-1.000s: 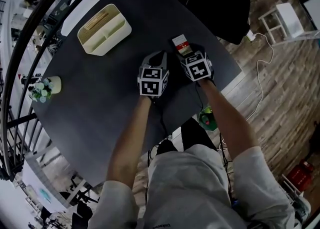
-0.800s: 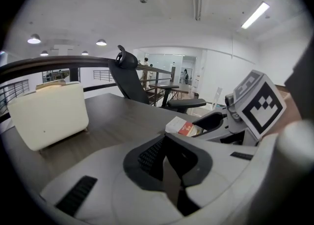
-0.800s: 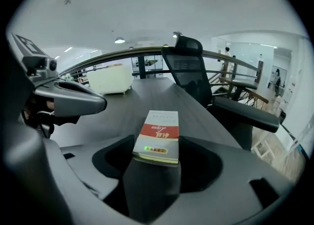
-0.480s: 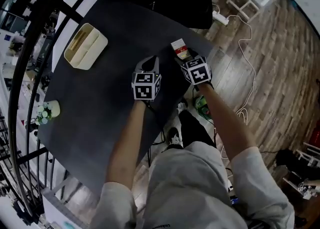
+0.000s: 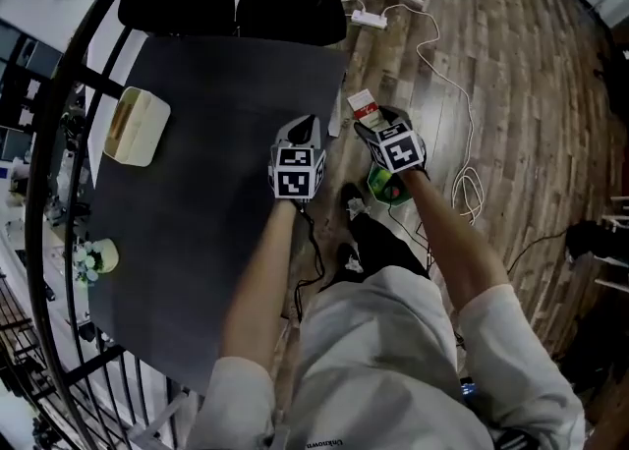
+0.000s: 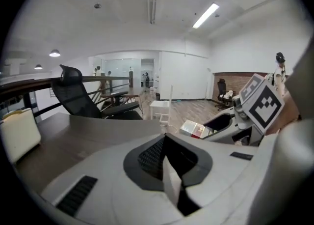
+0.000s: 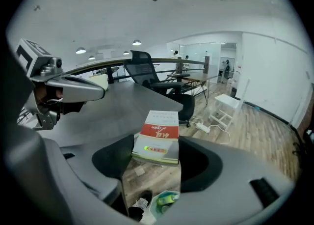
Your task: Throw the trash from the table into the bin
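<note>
Holding the carton (image 5: pixel 363 101) clamped in your right gripper (image 5: pixel 368 116) just past the table (image 5: pixel 187 143) edge in the head view, left gripper (image 6: pixel 167 167) jaws sitting together and empty in its view, you are seeing the bin (image 7: pixel 164 200) below the carton in the right gripper view, so centring over it and releasing looks next.

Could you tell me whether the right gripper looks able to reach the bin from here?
Probably yes: the right gripper, shut on the box, is beyond the table edge, and the open bin sits on the floor below it with nothing between.
</note>
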Tool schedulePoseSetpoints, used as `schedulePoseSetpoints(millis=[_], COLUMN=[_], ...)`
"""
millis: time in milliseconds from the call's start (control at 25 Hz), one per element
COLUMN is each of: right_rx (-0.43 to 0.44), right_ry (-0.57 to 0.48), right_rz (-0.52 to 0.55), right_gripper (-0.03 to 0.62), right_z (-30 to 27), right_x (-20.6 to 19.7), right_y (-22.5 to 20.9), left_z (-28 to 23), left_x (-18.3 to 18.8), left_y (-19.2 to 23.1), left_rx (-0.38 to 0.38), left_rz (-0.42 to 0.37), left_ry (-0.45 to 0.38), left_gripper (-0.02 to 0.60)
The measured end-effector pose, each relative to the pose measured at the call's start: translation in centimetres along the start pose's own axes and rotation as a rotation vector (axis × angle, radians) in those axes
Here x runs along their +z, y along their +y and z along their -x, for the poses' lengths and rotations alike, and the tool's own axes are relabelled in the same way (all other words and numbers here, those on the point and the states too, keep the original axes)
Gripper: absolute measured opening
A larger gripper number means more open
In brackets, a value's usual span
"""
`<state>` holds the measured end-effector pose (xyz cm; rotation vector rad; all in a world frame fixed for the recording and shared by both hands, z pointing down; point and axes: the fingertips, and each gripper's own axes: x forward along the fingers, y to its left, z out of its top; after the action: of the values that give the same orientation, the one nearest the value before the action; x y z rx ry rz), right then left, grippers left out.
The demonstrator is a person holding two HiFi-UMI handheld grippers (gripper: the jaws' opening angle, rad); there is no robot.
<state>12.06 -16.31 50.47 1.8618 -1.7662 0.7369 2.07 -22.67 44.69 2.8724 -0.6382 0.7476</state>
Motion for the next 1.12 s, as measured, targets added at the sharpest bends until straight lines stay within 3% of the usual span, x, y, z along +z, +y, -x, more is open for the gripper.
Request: schedulePoseSetpoints(millis=[280, 520, 760, 1120], right_rx=[-0.133, -0.15, -0.131, -0.059], right_ry=[0.069, 0.13, 0.216, 0.318], right_rz=[-0.152, -0.267, -0.441, -0.569], right_gripper=[0.296, 0.296, 0.296, 0.296], right_z=[7.5, 8.6, 7.4, 0.1], right_x=[-9.8, -17.8, -27.5, -38.9], right_y=[-6.9, -10.5, -10.2, -9.2], left_z=[-4.0, -9.0, -12.9, -19.4], left_x=[0.1, -3.4, -10.4, -23.4], left_y=[-11.9, -18.4, -22.6, -24.7], left_rx=[-0.182, -0.259, -0.334, -0.376], left_rz=[-0.079, -0.115, -0.132, -0.123], left_ry=[0.033, 0.124, 0.258, 0.414], left_gripper=[0.029, 0.029, 0.029, 0.029])
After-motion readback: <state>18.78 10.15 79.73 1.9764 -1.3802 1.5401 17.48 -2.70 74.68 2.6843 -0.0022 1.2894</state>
